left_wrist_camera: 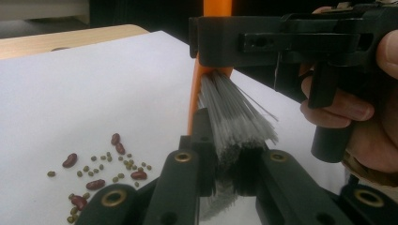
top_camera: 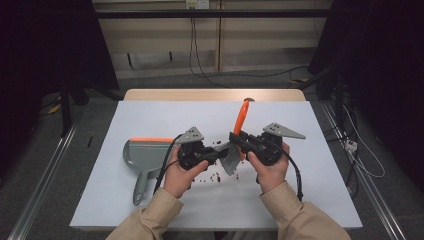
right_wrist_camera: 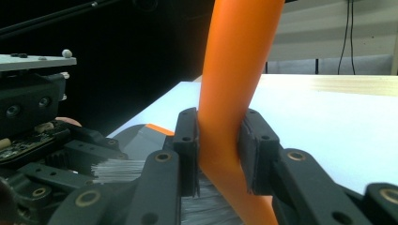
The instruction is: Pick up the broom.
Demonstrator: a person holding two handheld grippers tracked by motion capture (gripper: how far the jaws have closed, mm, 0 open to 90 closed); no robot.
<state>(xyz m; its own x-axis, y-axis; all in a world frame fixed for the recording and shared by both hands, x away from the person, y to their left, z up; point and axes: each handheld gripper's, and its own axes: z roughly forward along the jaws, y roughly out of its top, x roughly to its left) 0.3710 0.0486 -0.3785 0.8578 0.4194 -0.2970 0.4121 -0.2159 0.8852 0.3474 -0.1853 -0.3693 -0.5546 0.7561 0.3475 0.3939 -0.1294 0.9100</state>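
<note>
So what's going on here is a sweep-up job that's paused for a bit of brush handling. The right gripper (top_camera: 239, 141) is clamped on the orange handle of the brush (right_wrist_camera: 232, 89), you can see both pads squeezed against it in the right gripper view, and the brush is held up off the table with the handle pointing away from the person. The left gripper (top_camera: 216, 154) has its jaws pinched on the grey bristles (left_wrist_camera: 237, 123), which hang down between them in the left gripper view, so both tools are on the same brush, right in the middle of the white table (top_camera: 150, 112). Below and just to the left of the bristles there's a little scatter of beans (left_wrist_camera: 101, 161), red ones and small green ones, not gathered yet. The grey dustpan (top_camera: 141, 159) with the orange edge sits flat off to the person's left, apart from the beans. My guess is this is a regrip or a straightening of the bristles before sweeping. Next move would need the left one to let go of the bristles and go fetch the dustpan by its handle, while the right one tips the brush down beside the beans.
</note>
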